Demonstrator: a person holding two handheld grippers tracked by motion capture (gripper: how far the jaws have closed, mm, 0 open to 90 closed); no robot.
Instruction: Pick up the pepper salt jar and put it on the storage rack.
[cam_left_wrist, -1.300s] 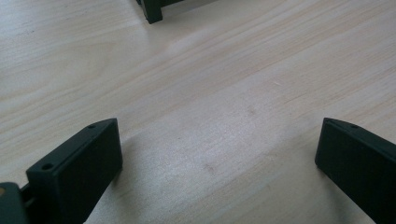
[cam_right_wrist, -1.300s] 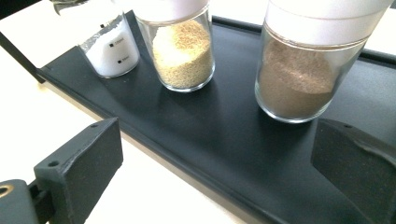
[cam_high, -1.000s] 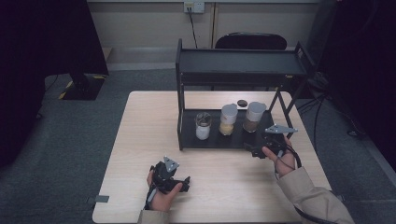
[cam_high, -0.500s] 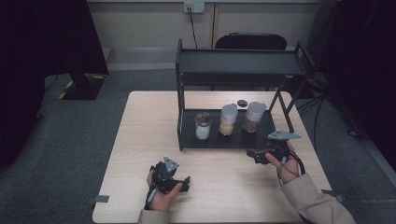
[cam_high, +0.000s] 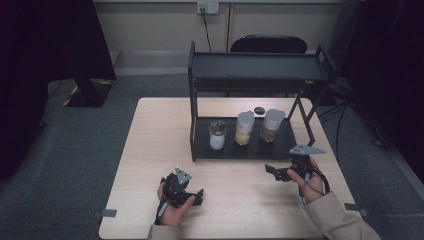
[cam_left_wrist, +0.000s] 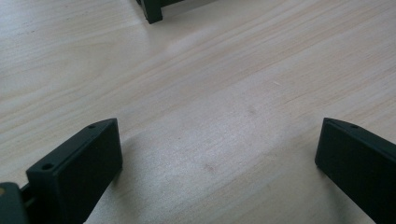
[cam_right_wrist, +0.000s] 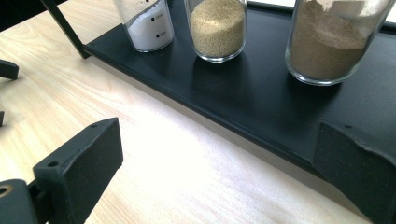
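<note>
My right gripper (cam_high: 271, 170) gapes wide and empty just beside the shelf tray (cam_high: 250, 150), jars (cam_high: 245, 128) at its twelve o'clock; my left gripper (cam_high: 197, 196) is equally wide over bare table (cam_high: 150, 150).

Light wooden rectangular table (cam_high: 150, 150) stands on grey carpeted floor (cam_high: 65, 150). Beige wall (cam_high: 150, 25) runs along the far side, with a white wall socket (cam_high: 208, 6) and a black cable (cam_high: 206, 29) hanging from it. Black chair back (cam_high: 267, 44) sits behind the table. Dark curtain-like mass (cam_high: 45, 45) at left; dark equipment (cam_high: 385, 60) at right. Lighting is dim and even.
</note>
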